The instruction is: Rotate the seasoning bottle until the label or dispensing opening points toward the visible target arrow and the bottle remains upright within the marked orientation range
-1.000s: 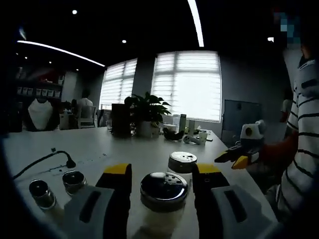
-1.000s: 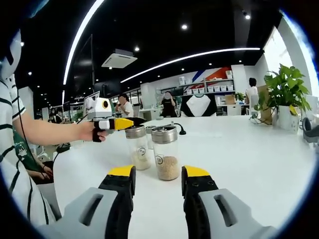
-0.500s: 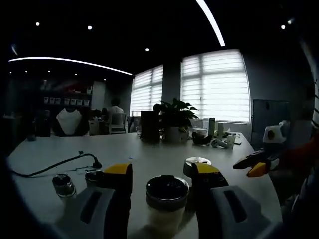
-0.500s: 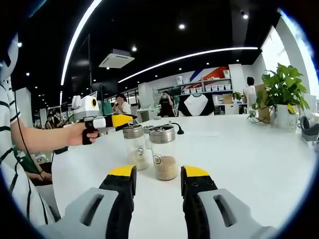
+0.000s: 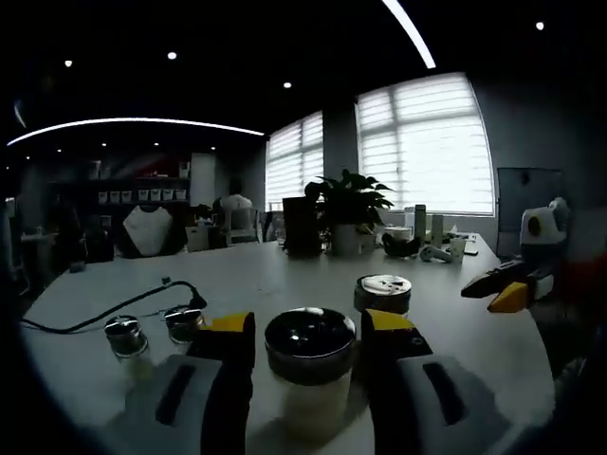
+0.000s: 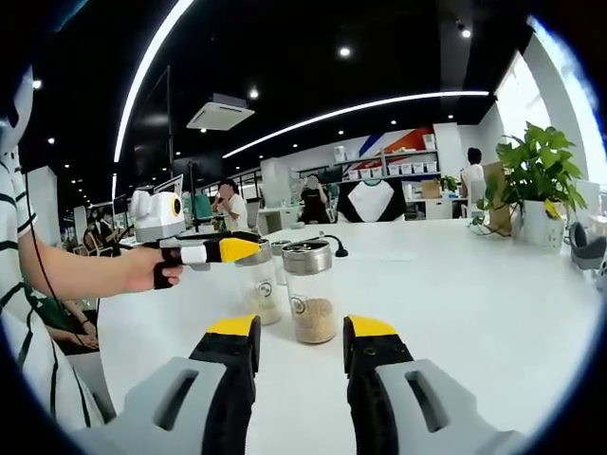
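Observation:
A glass seasoning bottle with a perforated metal lid and pale contents stands upright on the white table. My left gripper is open, its yellow-tipped jaws standing either side of the lid. In the right gripper view that bottle has the left gripper at its lid, held by a hand. A second bottle with brown grains stands right beside it, its lid just past my left gripper's right jaw. My right gripper is open and holds nothing, a short way before both bottles; it also shows as the right gripper.
Two small metal-lidded jars and a black cable lie on the table. A potted plant and desk items stand at the far edge. A striped sleeve shows at the side. People stand in the background.
The left gripper's camera has dropped and levelled, so the lid now shows more side-on and closer. In the right gripper view the left gripper sank to the bottle's lid. Both bottles stayed upright.

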Motion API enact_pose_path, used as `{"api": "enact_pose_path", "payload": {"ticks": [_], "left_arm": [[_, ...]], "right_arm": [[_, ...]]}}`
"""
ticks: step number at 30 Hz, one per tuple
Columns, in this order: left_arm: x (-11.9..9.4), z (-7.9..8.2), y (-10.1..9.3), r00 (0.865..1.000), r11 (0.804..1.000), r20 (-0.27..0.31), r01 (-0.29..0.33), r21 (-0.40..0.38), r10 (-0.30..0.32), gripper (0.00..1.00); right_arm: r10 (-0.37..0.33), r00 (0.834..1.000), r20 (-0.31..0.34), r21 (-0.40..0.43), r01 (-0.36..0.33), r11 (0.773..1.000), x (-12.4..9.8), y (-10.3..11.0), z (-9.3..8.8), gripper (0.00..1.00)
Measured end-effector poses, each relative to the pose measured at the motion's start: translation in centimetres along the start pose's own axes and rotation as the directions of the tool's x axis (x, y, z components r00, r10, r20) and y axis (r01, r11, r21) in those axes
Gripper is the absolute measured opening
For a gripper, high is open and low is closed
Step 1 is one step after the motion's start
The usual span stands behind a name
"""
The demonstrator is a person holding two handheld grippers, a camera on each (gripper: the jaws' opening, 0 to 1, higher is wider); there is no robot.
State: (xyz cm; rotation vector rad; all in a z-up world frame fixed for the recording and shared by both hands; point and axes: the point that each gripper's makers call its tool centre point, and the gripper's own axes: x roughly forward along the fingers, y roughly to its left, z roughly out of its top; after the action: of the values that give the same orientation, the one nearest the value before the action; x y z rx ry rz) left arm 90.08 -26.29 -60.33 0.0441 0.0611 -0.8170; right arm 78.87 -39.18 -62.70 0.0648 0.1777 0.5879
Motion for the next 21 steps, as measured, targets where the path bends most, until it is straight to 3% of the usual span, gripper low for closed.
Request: {"api": "enact_pose_path", "payload": {"ticks": [13,21], "left_arm": [[-0.07,0.06,-0.19,0.999,0.999,0.011,0.035,-0.017,-0.035,0.41],[-0.03,0.07,-0.17,0.995,0.994,0.028,0.101,-0.029,-0.100,0.40]], "right_arm": [[0.019,1.000,0.002,-0.005,-0.019,1.000,0.16,0.21,0.18,0.31],[0.030,1.000,0.001,-0.007,-0.030,1.000,0.35,0.20,0.28,0.31]]}}
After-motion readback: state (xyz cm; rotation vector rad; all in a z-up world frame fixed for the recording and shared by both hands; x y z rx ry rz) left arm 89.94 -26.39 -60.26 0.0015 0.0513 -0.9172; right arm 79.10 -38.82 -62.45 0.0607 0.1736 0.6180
